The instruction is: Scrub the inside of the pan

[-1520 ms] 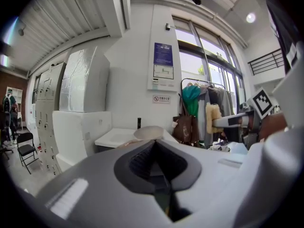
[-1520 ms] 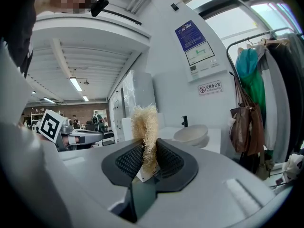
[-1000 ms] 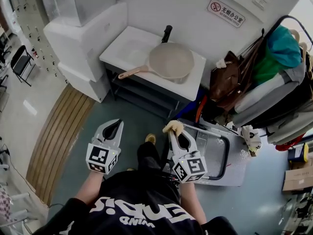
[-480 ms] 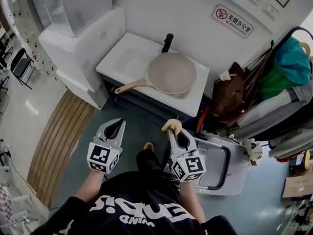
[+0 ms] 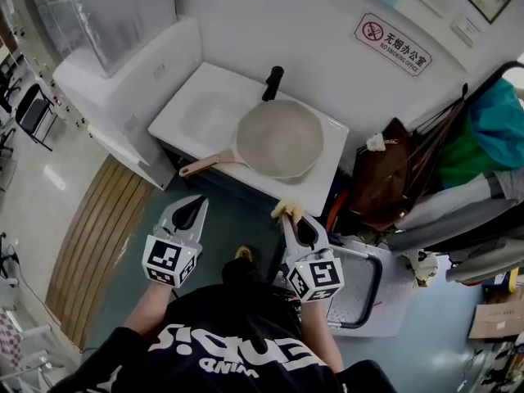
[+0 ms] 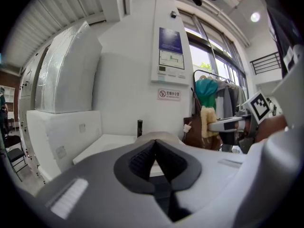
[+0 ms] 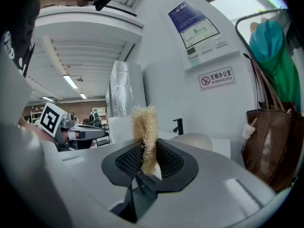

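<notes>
A beige pan (image 5: 278,137) with a long pale handle (image 5: 206,164) rests on the white sink unit (image 5: 327,170); in the right gripper view the pan (image 7: 194,140) shows as a low dome beyond the jaws. My right gripper (image 5: 288,212) is shut on a tan fibrous scrubber (image 5: 286,210), which sticks up between the pads (image 7: 145,144). My left gripper (image 5: 193,201) is shut with nothing in it (image 6: 155,144). Both grippers hang side by side in front of the sink unit, short of the pan.
A black faucet (image 5: 272,82) stands behind the pan. Large white foam blocks (image 5: 123,72) sit left of the sink unit. A brown bag (image 5: 385,178) and hanging clothes (image 5: 483,137) crowd the right. A grey tray (image 5: 360,281) lies on the floor at my right.
Both grippers have moved forward toward the sink unit; the pan and sink now appear closer and lower in the head view. Neither gripper's jaws changed.
</notes>
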The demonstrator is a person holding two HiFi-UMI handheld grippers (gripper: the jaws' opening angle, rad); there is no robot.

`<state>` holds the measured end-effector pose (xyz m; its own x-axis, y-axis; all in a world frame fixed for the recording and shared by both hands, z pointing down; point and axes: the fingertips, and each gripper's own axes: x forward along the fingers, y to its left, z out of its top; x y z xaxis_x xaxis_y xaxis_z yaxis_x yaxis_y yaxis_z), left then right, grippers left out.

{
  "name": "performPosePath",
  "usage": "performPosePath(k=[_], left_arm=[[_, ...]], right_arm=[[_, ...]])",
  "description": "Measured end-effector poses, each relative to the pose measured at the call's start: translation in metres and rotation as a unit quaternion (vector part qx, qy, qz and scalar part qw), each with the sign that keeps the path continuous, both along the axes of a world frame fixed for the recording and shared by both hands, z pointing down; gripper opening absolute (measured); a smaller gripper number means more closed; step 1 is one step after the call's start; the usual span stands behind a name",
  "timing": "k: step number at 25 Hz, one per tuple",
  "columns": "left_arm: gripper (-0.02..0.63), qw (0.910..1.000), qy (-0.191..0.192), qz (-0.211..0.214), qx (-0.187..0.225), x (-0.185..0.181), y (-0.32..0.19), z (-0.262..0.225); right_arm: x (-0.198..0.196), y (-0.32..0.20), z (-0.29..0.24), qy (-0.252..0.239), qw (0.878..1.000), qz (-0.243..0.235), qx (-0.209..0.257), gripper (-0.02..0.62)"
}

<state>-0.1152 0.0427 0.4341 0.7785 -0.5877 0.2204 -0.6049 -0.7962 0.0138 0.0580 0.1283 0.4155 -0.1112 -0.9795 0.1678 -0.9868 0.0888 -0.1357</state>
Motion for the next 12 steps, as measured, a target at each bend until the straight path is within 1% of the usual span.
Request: performPosePath(k=[7, 12], left_arm=[[-0.003, 0.9998, -0.002, -0.021, 0.001, 0.033, -0.034, -0.003], [-0.003, 0.9993, -0.006, -0.038, -0.004, 0.042, -0.046, -0.001]], right_arm=[[0.043, -0.040, -0.002, 0.001, 1.000, -0.020, -0.001, 0.074], [0.056, -0.066, 0.003, 0.001, 0.999, -0.045, -0.008, 0.074]])
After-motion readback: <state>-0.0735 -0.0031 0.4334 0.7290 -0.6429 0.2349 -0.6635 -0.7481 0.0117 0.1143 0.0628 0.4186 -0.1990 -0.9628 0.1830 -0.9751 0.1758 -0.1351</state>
